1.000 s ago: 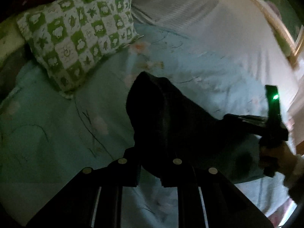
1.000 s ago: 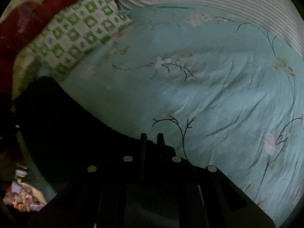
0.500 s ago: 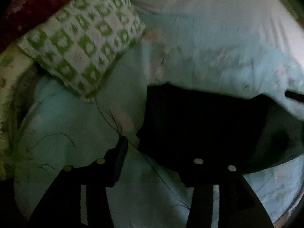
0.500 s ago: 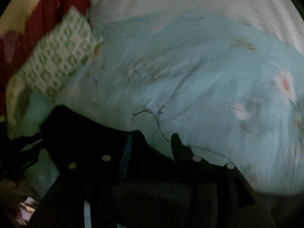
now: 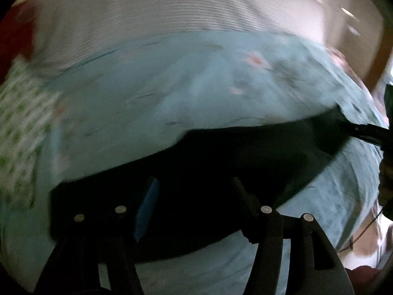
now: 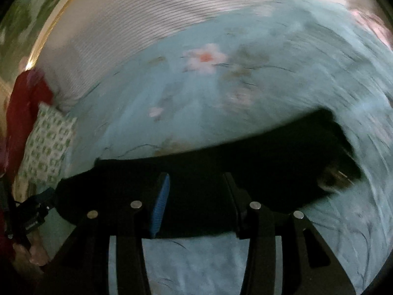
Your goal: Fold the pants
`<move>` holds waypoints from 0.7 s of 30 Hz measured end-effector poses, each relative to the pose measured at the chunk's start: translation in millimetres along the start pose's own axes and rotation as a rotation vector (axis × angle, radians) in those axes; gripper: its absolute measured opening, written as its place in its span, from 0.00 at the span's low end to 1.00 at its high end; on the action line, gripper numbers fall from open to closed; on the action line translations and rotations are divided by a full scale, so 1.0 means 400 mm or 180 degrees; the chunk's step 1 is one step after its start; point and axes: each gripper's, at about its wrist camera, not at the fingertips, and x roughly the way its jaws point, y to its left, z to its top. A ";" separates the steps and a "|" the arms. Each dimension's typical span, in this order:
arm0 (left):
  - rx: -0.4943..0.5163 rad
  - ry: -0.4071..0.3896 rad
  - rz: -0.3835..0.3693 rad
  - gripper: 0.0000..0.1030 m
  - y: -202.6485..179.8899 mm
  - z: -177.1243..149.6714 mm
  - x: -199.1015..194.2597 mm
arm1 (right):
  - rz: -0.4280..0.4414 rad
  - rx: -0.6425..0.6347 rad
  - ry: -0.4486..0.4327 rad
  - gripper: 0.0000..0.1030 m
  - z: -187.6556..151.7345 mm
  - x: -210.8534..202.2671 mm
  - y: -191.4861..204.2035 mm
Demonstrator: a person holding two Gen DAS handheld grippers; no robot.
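The black pants (image 5: 221,152) lie flat as a long dark band across the light-blue floral bed sheet (image 5: 172,86). My left gripper (image 5: 194,182) hangs over their left part. Its jaws are opening, and the cloth lies below the gap with neither pad pressing on it. My right gripper (image 6: 196,175) stands open above the middle of the pants (image 6: 270,162), gripping nothing. The left wrist view shows the right gripper (image 5: 368,132) at the far right edge, beside the pants' end. In the right wrist view the left gripper (image 6: 34,211) is at the far left. Both views are blurred.
A green-and-white checked pillow (image 5: 19,135) (image 6: 49,147) lies at the left of the bed. A white striped sheet (image 5: 147,24) covers the far side. Red cloth (image 6: 22,113) sits behind the pillow. A person's hand (image 6: 32,253) holds the left gripper.
Both grippers were shut on the bunched pants and have let go and opened. The pants now lie spread out flat. Both views swung, so the pillow slid to the left edge.
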 end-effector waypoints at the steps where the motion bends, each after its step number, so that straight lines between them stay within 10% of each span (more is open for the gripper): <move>1: 0.0089 0.0025 -0.0045 0.60 -0.031 0.013 0.010 | -0.0031 0.0076 -0.0029 0.44 -0.007 -0.013 -0.026; 21: 0.1460 0.0619 -0.1011 0.63 -0.604 0.352 0.298 | -0.0144 0.0806 -0.0347 0.44 -0.030 -0.073 -0.277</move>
